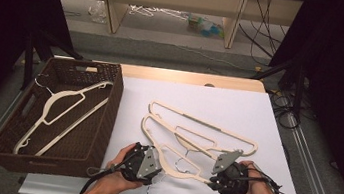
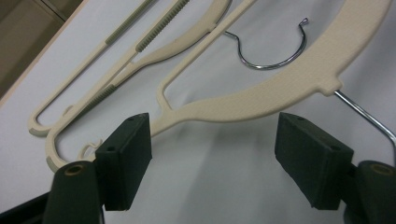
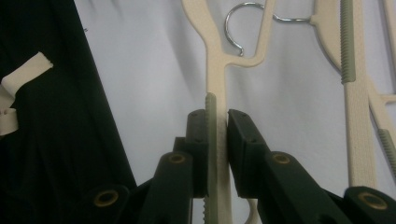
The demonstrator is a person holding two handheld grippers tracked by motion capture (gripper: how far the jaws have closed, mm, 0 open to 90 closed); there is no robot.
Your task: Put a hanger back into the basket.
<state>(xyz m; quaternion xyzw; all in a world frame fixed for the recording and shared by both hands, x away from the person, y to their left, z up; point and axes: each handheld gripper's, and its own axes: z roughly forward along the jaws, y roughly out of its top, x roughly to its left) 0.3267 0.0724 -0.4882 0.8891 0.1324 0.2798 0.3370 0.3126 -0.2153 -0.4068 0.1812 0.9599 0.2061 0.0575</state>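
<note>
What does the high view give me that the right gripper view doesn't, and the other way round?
The high view alone takes in the brown wicker basket with one cream hanger lying in it, the left gripper open over the nearest hanger's neck, and both hands. The right gripper view alone gives the grip up close: the right gripper with both pads pressed on the held hanger at its ribbed grey strip. Both show the other cream hangers and a wire hook lying on the white table.
</note>
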